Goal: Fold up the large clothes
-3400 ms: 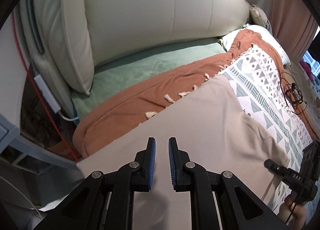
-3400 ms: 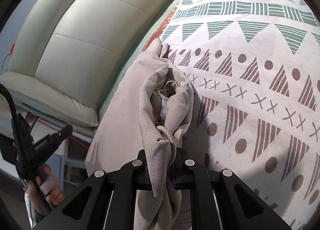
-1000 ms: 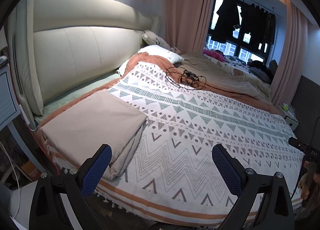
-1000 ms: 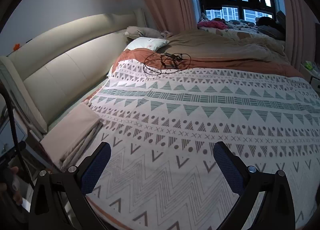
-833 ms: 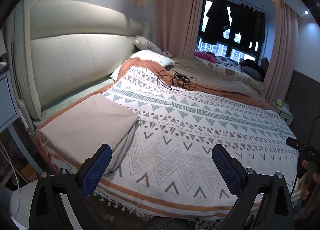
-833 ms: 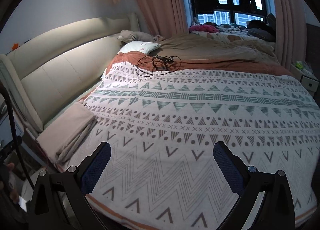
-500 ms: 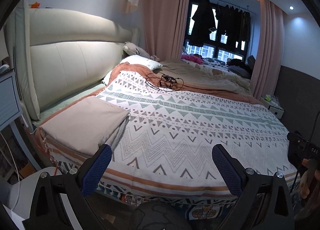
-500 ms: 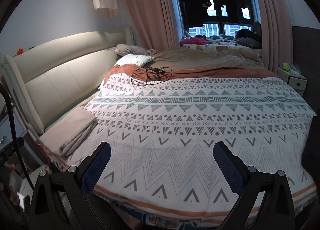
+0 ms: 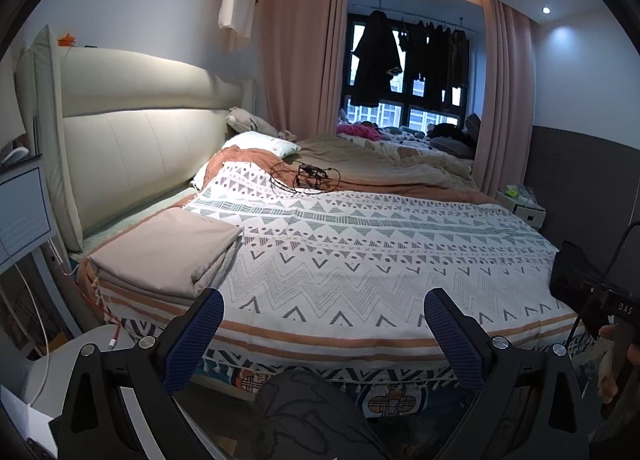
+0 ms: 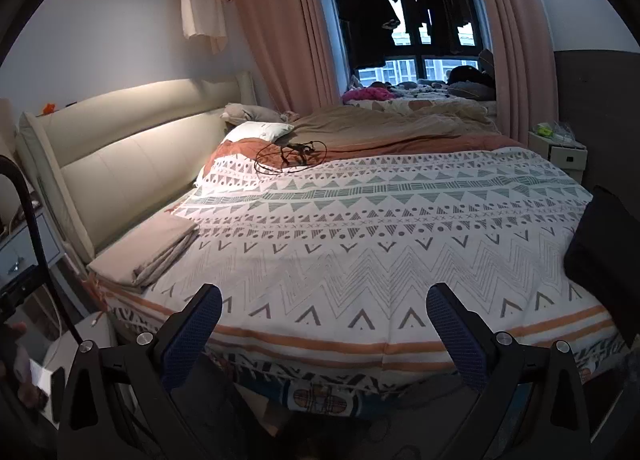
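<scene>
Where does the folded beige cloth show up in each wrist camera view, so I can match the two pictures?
Left wrist view: the folded beige cloth lies left of centre, on the bed's near left corner beside the headboard.
Right wrist view: the folded beige cloth sits further left, on that same corner.
Shared landmark: the black cable tangle near the white pillow.

My feeds are dim: warm cove light glows above the curtains (image 9: 304,52), the window (image 10: 412,40) glares beyond my fingertips, and fisheye edges bend black.
</scene>
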`<state>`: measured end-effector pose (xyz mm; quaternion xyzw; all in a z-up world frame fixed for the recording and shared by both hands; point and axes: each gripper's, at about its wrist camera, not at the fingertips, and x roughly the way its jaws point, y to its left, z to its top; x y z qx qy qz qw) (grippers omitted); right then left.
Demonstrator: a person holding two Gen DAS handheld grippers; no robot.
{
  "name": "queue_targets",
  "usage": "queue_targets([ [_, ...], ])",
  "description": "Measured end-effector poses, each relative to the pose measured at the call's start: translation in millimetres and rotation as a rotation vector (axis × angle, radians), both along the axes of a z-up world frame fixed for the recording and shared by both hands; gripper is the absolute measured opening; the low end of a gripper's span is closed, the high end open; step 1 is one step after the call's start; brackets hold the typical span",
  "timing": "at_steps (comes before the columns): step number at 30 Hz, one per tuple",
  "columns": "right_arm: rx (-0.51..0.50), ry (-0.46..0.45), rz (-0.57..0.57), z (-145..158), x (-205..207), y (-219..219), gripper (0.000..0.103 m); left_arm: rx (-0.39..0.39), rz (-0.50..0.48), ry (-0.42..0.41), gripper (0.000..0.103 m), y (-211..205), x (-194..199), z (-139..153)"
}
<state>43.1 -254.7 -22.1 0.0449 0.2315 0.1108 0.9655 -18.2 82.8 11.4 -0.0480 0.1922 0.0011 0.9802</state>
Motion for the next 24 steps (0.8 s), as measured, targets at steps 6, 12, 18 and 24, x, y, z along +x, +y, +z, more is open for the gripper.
queue_targets([
  [6,-0.008,-0.017,-0.025,-1,-35,-8,0.102,-0.025,-0.019,0.003,0.101,-8,-15,-3],
  [12,0.008,-0.026,-0.038,1,-48,-17,0.102,-0.007,-0.017,-0.001,0.101,-12,-24,-5],
  [18,0.009,-0.036,-0.042,3,-51,-17,0.102,-0.017,-0.014,-0.007,0.103,-10,-27,-5],
  [24,0.007,-0.036,-0.048,3,-53,-17,0.102,-0.022,-0.010,-0.016,0.103,-9,-32,-5],
])
